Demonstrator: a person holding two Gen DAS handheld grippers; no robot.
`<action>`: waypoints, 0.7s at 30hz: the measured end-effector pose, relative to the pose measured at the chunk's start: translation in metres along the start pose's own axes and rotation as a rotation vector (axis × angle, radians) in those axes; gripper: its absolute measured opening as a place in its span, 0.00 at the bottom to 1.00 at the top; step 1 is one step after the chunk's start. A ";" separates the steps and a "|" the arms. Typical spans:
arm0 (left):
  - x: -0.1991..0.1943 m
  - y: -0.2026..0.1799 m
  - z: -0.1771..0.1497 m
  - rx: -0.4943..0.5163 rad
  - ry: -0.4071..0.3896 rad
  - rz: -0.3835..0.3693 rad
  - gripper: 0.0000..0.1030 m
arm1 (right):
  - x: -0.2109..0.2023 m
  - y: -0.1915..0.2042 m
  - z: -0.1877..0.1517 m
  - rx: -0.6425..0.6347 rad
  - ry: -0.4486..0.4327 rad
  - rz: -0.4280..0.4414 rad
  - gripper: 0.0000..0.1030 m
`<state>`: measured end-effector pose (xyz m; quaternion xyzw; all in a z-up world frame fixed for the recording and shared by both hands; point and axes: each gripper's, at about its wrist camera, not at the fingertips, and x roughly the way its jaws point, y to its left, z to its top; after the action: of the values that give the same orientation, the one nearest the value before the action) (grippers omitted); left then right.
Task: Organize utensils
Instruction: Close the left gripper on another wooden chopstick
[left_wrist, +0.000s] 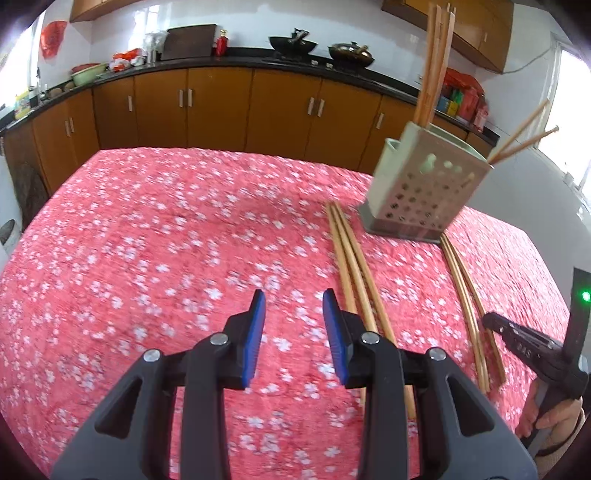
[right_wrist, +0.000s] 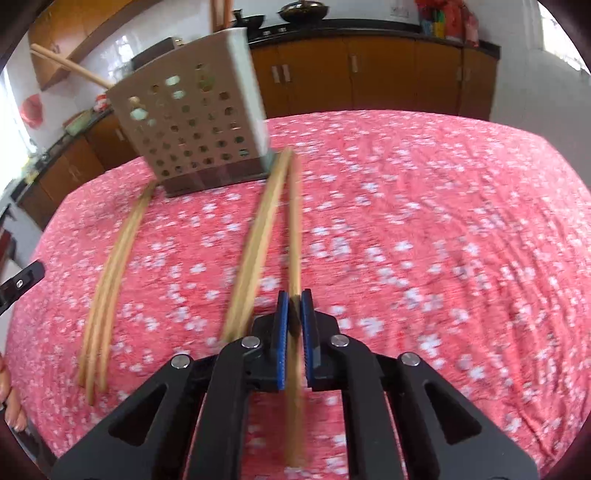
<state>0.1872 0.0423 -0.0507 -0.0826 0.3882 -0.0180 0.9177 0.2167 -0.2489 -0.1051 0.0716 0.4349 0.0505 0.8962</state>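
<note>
A: Starting at the left, what is there?

B: The left gripper (left_wrist: 293, 297), black with blue ribbed pads, hangs over a desk under a pink cloth printed with small white blossoms (left_wrist: 147, 240). Its jaws stand spread, with only cloth between them.

A: And the utensils?

B: Long pale wooden chopsticks. Just right of that gripper lies one group (left_wrist: 351, 258) on the cloth, running toward the holder. I count three, though the near ends pass behind the gripper's body. Further right lies a second group (left_wrist: 461, 295), side by side and slightly curved by the lens. The left view shows two or three; motion blur keeps me from being sure.

A: The holder?

B: A grey-green rectangular plastic chopstick holder (left_wrist: 424, 192) with round holes punched in its face and a darker base, standing at the far side of the desk. Three chopsticks rise upright from it (left_wrist: 436, 66), and two more lean out over its right rim (left_wrist: 524, 142).

A: The right side?

B: The right gripper (right_wrist: 294, 297) is pressed together on a single wooden chopstick (right_wrist: 294, 229), which runs between its pads and on toward the holder's base. It is smeared by blur, so whether its far tip touches the cloth I cannot tell. In the left view only that gripper's black side and part of a hand (left_wrist: 554, 424) show, cut off by the edge.
</note>
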 end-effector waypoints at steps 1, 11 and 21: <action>0.002 -0.004 -0.002 0.005 0.010 -0.017 0.32 | -0.001 -0.008 0.000 0.018 -0.005 -0.017 0.08; 0.035 -0.038 -0.021 0.080 0.122 -0.076 0.18 | -0.006 -0.039 -0.002 0.077 -0.022 -0.064 0.08; 0.056 -0.039 -0.019 0.109 0.123 0.015 0.08 | -0.004 -0.034 -0.001 0.048 -0.020 -0.064 0.08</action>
<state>0.2134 -0.0047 -0.0971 -0.0282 0.4428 -0.0372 0.8954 0.2145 -0.2824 -0.1090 0.0798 0.4291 0.0106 0.8997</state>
